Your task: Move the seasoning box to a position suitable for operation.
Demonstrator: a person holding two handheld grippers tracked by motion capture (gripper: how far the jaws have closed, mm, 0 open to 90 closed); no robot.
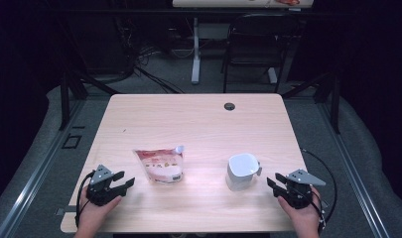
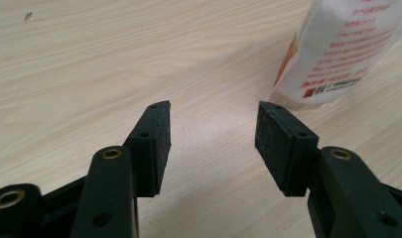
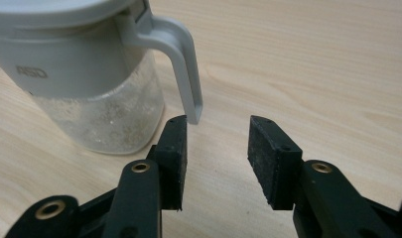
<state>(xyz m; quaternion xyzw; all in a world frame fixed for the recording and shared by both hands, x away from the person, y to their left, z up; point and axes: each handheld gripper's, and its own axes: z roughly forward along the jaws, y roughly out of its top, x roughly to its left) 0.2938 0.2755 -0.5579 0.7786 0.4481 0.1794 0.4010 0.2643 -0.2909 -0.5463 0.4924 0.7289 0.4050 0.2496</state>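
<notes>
A red and white spouted pouch [image 1: 160,165] lies on the wooden table [image 1: 198,119], left of the middle; its white corner with red print [image 2: 337,54] shows in the left gripper view. A lidded jug with a grey handle [image 1: 242,171] stands to the right; its clear lower wall [image 3: 97,111] and handle [image 3: 186,64] appear close up in the right gripper view. My left gripper [image 1: 125,180] rests open near the front left, a short way from the pouch. My right gripper [image 1: 273,184] is open too, just right of the jug, its jaws near the handle.
A round cable hole [image 1: 230,106] sits near the table's far edge. Beyond the table stand a black chair [image 1: 253,44] and a white table leg [image 1: 195,49] among floor cables. Black frame legs flank the table.
</notes>
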